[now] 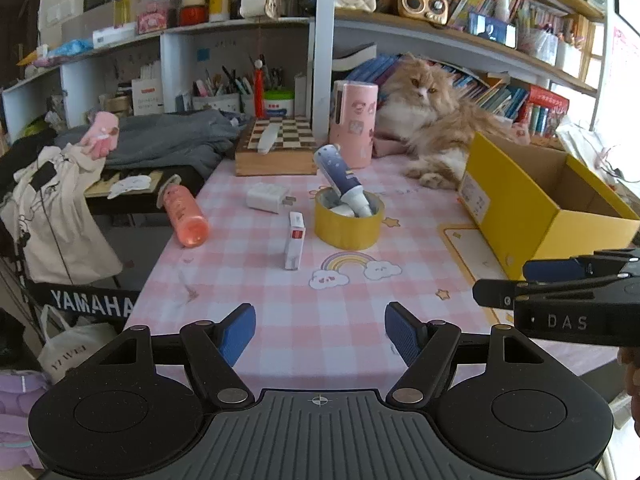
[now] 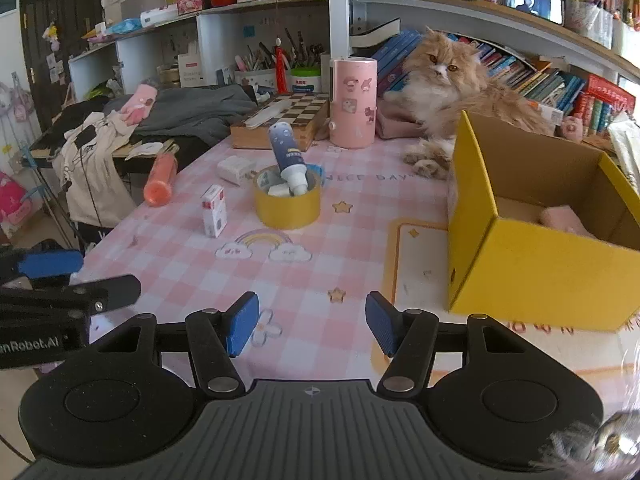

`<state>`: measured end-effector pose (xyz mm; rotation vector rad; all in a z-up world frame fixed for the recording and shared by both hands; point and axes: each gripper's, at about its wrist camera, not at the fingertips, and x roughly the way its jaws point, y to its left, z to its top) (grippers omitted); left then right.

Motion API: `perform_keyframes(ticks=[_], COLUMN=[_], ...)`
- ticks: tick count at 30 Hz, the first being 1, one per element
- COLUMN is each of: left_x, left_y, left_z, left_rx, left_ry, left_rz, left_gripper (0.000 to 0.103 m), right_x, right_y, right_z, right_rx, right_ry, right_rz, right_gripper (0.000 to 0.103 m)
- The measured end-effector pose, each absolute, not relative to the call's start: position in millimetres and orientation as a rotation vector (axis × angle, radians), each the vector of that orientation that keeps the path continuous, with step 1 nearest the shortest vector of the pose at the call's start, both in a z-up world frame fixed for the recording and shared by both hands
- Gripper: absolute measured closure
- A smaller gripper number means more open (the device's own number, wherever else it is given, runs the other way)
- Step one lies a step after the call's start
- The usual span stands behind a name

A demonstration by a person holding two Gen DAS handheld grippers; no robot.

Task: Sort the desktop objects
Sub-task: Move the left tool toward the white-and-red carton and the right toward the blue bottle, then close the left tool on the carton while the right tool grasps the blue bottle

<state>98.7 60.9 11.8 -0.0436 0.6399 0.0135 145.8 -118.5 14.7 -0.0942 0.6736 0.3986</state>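
Note:
On the pink checked tablecloth [image 1: 304, 320] lie an orange bottle [image 1: 185, 216], a white charger plug [image 1: 267, 197], a small white box [image 1: 295, 245] and a yellow tape roll [image 1: 349, 220] with a blue-and-white tube [image 1: 340, 172] leaning in it. An open yellow cardboard box [image 1: 516, 208] stands at the right; in the right wrist view [image 2: 532, 264] a pink item [image 2: 564, 218] lies inside. My left gripper [image 1: 320, 334] is open and empty above the near table edge. My right gripper [image 2: 312, 328] is open and empty, near the yellow box.
A long-haired cat [image 1: 432, 120] lies at the back by the yellow box. A pink cylinder [image 1: 353, 124] and a chessboard box [image 1: 276, 148] stand at the back. Grey clothes [image 1: 160, 140] and a bag [image 1: 52, 216] lie at the left. Shelves [image 1: 440, 40] stand behind.

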Motion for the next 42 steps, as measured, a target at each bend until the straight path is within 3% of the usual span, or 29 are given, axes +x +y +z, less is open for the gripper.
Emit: perform_keyframes(ticks=[16, 27, 34, 42], left_x=[189, 246, 261, 263], left_y=[65, 69, 71, 72], left_z=[-2, -21, -32, -37], left_rx=[-0.055, -0.037, -0.037, -0.046], left_ry=[0.686, 0.733, 0.77, 0.789], left_rz=[0.069, 0.105, 0.136, 0.132], left_gripper=[0.031, 0.055, 0.059, 0.09], right_x=[238, 279, 303, 334], right_y=[-112, -106, -99, -76], right_z=[12, 7, 6, 6], right_rx=[-0.101, -0.12, -0.111, -0.084], right_ry=[0.688, 0.703, 0.711, 0.713], right_rz=[0.461, 0.509, 0.54, 0.594], right_gripper=[0.046, 0.046, 0.046, 0.046])
